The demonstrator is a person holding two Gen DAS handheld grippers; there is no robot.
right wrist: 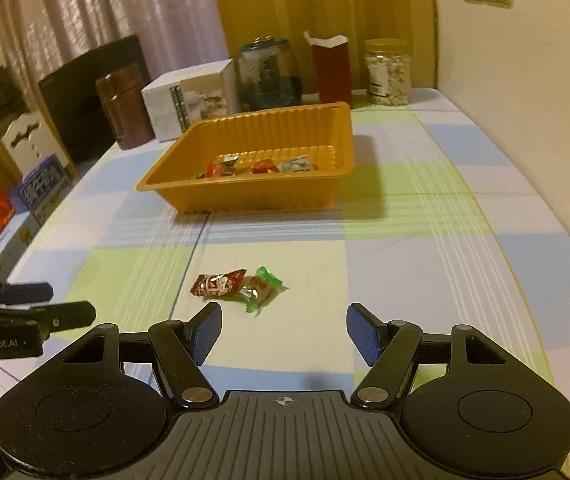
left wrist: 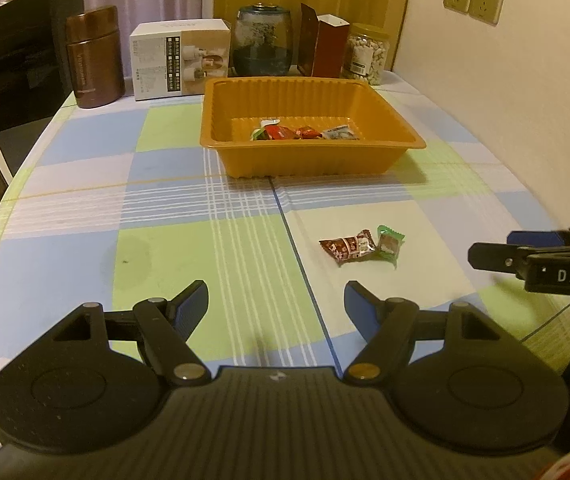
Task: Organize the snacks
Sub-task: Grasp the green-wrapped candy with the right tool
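Both grippers are angled down over the checked worktop [left wrist: 85,208]. The left gripper [left wrist: 276,306] is held about half open with nothing between its pads. The right gripper [right wrist: 283,332] is likewise parted and empty. Two wrapped snacks, a brown one [right wrist: 217,284] and a green one [right wrist: 261,290], lie touching on the worktop, at 11 o'clock of the right gripper and 1 o'clock of the left. At 12 o'clock, the orange tray [left wrist: 309,158] is seen with several wrapped snacks [left wrist: 305,133] inside.

The tray's [left wrist: 309,152] near wall hides part of the snacks [left wrist: 305,133] inside; their labels are unreadable.
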